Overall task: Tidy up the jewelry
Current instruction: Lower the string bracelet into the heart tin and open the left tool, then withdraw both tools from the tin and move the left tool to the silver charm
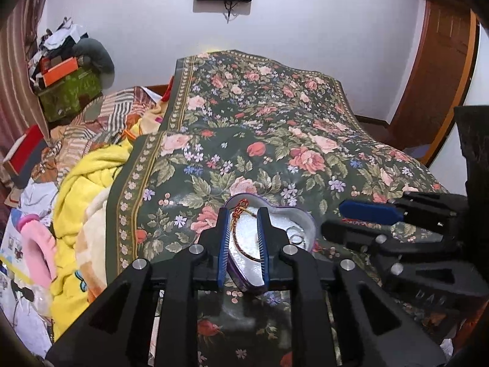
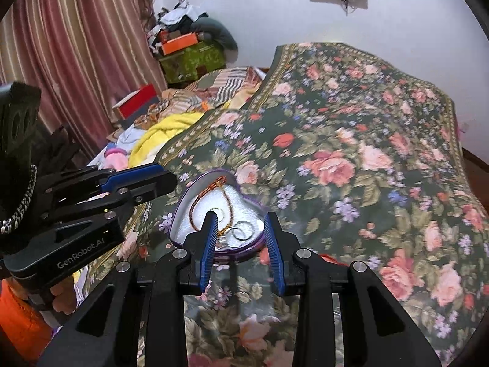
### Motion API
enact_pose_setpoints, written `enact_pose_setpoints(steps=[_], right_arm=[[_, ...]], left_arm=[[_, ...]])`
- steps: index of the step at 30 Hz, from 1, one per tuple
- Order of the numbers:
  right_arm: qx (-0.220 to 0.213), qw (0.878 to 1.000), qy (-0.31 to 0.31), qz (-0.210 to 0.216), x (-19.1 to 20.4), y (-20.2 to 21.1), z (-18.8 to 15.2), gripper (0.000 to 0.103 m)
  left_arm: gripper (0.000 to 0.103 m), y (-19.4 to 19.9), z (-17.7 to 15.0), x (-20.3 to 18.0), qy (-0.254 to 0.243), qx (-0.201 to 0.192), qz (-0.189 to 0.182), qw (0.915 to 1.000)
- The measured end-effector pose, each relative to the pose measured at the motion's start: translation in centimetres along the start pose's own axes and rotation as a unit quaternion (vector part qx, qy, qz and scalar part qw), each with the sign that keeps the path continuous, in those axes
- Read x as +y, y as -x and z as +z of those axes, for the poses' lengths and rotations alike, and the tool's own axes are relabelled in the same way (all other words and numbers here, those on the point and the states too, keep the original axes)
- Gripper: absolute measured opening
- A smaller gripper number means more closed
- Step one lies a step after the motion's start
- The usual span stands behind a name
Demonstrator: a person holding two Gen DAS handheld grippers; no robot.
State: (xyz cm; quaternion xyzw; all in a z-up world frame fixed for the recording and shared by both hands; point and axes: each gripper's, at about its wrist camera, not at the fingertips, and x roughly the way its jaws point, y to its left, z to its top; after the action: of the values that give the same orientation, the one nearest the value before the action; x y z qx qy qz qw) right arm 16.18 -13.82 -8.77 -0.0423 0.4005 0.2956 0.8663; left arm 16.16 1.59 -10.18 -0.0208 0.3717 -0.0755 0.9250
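A purple heart-shaped tin with a white lining lies on the floral bedspread. A red-brown beaded necklace and small rings lie inside it. My left gripper stands over the tin's left side, jaws a little apart around the necklace, nothing clamped; it also shows in the right wrist view. My right gripper is open just above the tin's near edge, over the rings, and shows in the left wrist view.
A yellow blanket and striped bedding are heaped left of the bedspread. A pink round item, a red box and a pile of boxes lie beyond, by the curtain.
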Motion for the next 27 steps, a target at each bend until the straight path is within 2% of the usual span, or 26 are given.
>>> enact_pose_setpoints(steps=[7,13,17,22,27], right_arm=[[-0.026,0.999,-0.019,-0.029,-1.9,3.7,-0.3,0.029],[-0.036,0.997,-0.033,-0.058,-4.1,6.4,-1.7,0.029],[-0.039,0.996,-0.045,-0.073,-5.5,7.8,-2.8,0.029],[-0.034,0.994,-0.060,-0.088,-7.3,8.7,-4.3,0.029],[-0.022,0.992,-0.080,-0.094,-9.4,9.0,-6.0,0.029]], left_arm=[[0.020,2.4,0.5,-1.7,-0.010,-0.021,-0.006,0.9997],[0.021,3.2,0.4,-4.5,-0.022,-0.022,-0.025,0.9992],[0.032,3.0,-0.1,-6.8,-0.040,-0.017,-0.037,0.9984],[0.032,1.4,-1.1,-9.6,-0.059,0.010,-0.057,0.9966],[0.032,-1.1,-2.5,-12.1,-0.068,0.053,-0.079,0.9931]])
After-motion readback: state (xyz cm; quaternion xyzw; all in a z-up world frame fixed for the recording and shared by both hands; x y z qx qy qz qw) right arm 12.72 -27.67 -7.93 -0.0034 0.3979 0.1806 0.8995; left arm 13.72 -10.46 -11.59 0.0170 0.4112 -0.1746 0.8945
